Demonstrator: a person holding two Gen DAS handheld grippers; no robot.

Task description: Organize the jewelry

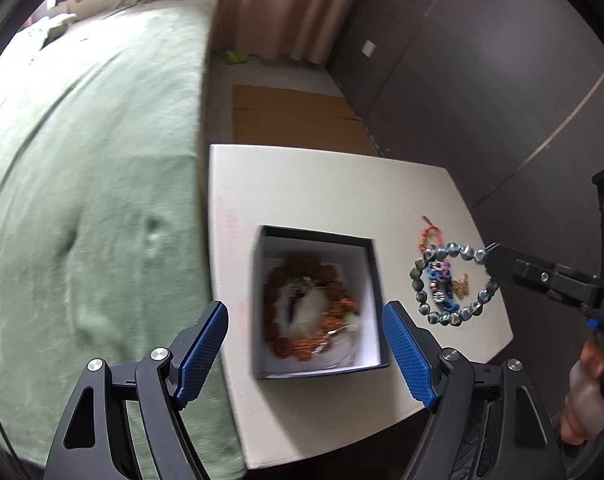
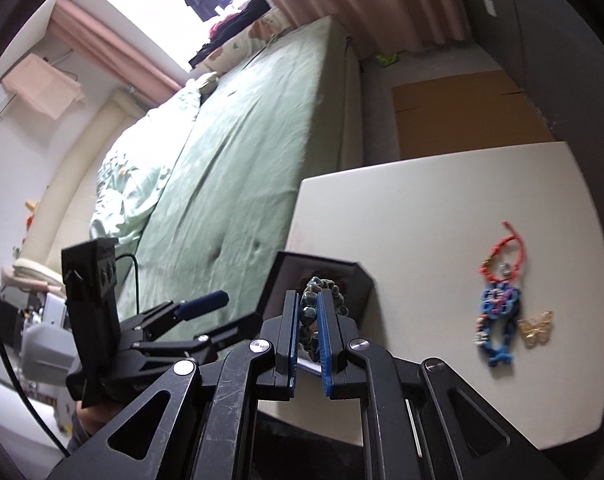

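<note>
While my right tongs [image 2: 306, 320] stand closed on the grey-green bead bracelet [image 1: 449, 284], the loop hangs free at the right of the left wrist view, held by only a bead or two at its upper right edge. That narrow hold is my first risk — the beads are round and hard, and a jolt or a slight easing of my grip could let the strand roll out of the pads and drop onto the bench [image 1: 321, 192].

My left tongs [image 1: 305, 354] are wide open and hold nothing; their blue pads frame the open box [image 1: 375, 280] at the lower centre of that view. The box already carries a brown bead bracelet [image 1: 302, 308] and some pale, blurred pieces I cannot identify.

Hazards I judge from here:
- The hanging loop could catch the near box wall on the way across and tip or shove the box, which looks light.
- Released too high or off centre, the bracelet could drape over the rim instead of landing inside.
- Swinging low, it could snag the pieces left on the bench beneath it — the red cord bracelet [image 2: 501, 252], the blue beaded piece [image 2: 497, 316] and the gold butterfly [image 2: 535, 328] at the right of the right wrist view.
- My left tongs are near the box; a careless closing could nudge it toward the bench edge beside the bed [image 1: 82, 180].
</note>
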